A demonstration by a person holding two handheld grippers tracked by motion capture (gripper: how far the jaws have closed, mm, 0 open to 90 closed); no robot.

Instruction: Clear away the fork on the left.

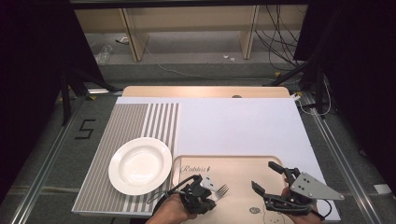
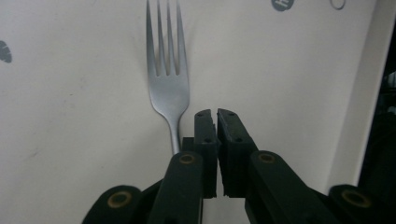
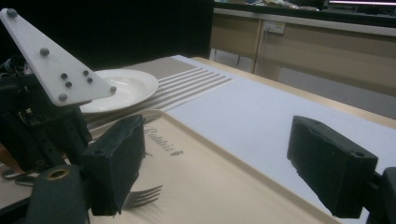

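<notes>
Item: fork, lying flat on the tray at the worktop's near edge. Left hand-held gripper closed on nothing, just right of the handle. Right hand-held gripper open, idle. Risk: the misaligned jaws may nudge the fork aside.

The fork is plain grey metal with four prongs and lies flat on the pale tray, low in the frame and a little left of the middle in the high view. In the left gripper view its prongs point to the top edge and its handle goes down beside the black jaws.
</notes>
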